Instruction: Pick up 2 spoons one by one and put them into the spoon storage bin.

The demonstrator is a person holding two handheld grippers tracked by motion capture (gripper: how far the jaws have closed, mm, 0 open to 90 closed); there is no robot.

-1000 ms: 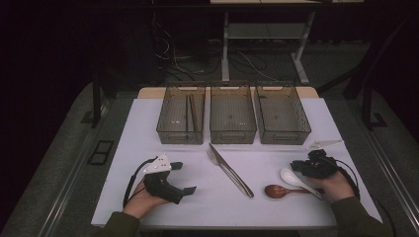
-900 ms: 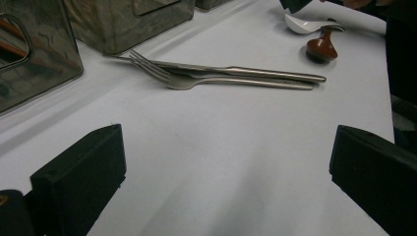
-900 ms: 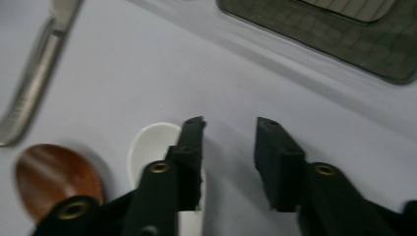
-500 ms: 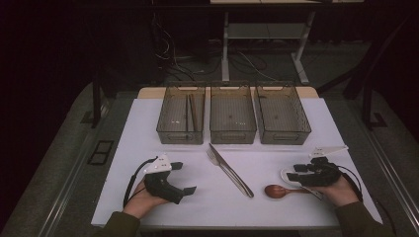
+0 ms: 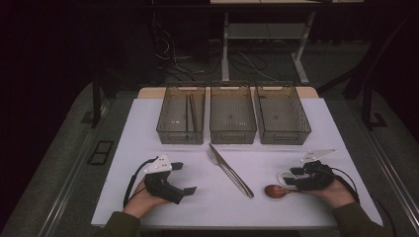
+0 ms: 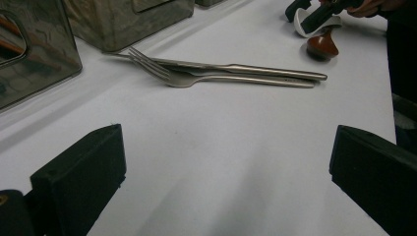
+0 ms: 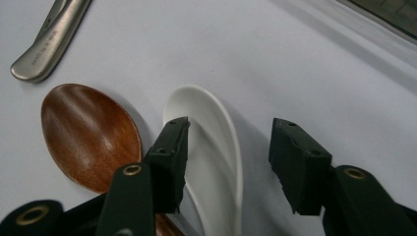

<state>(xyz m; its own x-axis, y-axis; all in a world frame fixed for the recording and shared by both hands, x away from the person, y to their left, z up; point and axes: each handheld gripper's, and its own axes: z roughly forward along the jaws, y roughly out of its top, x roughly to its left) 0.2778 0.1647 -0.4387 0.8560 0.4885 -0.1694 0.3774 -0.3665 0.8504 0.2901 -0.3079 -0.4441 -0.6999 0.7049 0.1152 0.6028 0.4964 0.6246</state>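
Observation:
A white ceramic spoon lies beside a brown wooden spoon on the white table. My right gripper is low over the white spoon. Its jaws have just been closing. One jaw is in the spoon's bowl and the other stands clear of its rim, so they are open. From above, the right gripper sits at the front right over the white spoon, next to the wooden spoon. My left gripper rests at the front left, and its jaws stand wide open on bare table.
A steel fork and knife lie side by side at the table's middle. Three clear bins stand in a row behind them: the left bin holds chopsticks, then the middle bin and right bin.
My right gripper has sunk a little toward the white spoon, and its jaws stand wider apart than a second ago. The left gripper has not moved.

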